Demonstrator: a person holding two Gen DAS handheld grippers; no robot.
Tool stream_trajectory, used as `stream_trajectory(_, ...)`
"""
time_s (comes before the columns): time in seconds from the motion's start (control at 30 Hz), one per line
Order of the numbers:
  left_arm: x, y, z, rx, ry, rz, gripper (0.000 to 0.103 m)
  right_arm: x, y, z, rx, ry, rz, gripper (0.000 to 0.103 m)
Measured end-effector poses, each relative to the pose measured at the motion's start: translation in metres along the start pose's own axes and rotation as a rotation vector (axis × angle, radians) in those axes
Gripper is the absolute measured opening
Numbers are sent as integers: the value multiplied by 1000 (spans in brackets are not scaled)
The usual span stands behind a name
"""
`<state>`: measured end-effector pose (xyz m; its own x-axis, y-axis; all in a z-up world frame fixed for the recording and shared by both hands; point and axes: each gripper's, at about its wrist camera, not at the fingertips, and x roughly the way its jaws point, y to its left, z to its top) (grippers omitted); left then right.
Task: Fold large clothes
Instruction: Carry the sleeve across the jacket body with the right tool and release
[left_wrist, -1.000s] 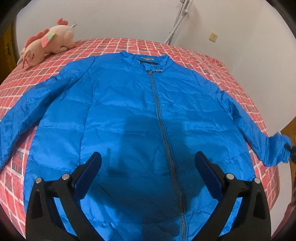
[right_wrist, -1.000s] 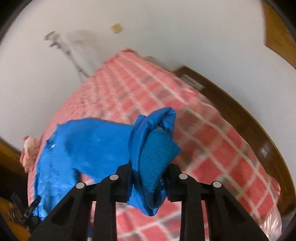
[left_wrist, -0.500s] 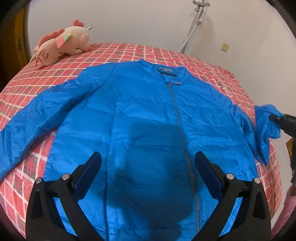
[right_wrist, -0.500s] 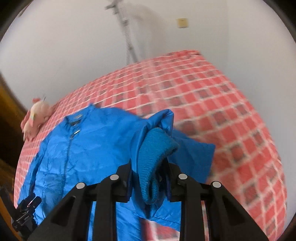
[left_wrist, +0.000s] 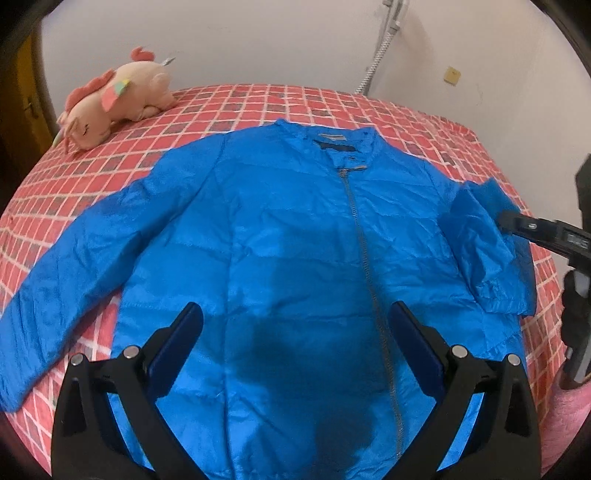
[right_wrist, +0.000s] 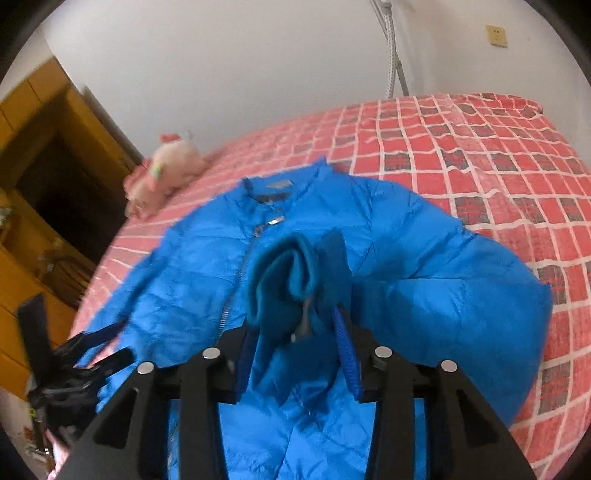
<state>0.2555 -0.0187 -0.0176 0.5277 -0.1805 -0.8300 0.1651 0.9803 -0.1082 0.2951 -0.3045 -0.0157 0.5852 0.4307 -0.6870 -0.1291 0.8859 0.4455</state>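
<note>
Your blue jacket is lying front-up and zipped on the red checked bedspread, collar toward the wall, and it fills most of the bed. The zipper runs straight down the middle.

Your left gripper hangs over the lower front of the jacket with its fingers spread wide apart and nothing between them. It throws a dark shadow on the fabric just under it.

Your right gripper is over the jacket's chest, and the knit cuff of one sleeve sits between its fingers. The fingers look parted, with a gap showing on the right side of the cuff. The frame is a bit blurred there, so I can't tell if they're really pinching it or if it's just draped across them. From the left camera you can see that sleeve doubled back over the jacket's side, with the right gripper coming in from the frame edge next to it.

The other sleeve is stretched out flat across the bedspread toward the near corner.

A pink plush toy lies on the bed near the wall, well apart from the jacket. A wooden cabinet stands beside the bed; what's on its shelves is too blurry to make out.
</note>
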Motion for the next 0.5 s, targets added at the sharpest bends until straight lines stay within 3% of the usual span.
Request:
stream_trajectory(0.13, 15, -32, 14, 29, 35, -69, 99, -30, -34, 1, 85, -82, -128, 42)
stream_trajectory(0.23, 31, -61, 23, 39, 65, -156, 99, -41, -68, 5, 178, -119, -111, 42)
stream_trajectory(0.3, 37, -78, 28, 33, 56, -197, 99, -42, -90, 9, 226, -113, -151, 42)
stream_trajectory(0.4, 46, -98, 32, 53, 23, -191, 100, -48, -117, 10, 271, -125, -221, 42)
stream_trajectory(0.5, 73, -110, 36, 83, 72, -120, 100, -53, -132, 11, 301, -133, -231, 42)
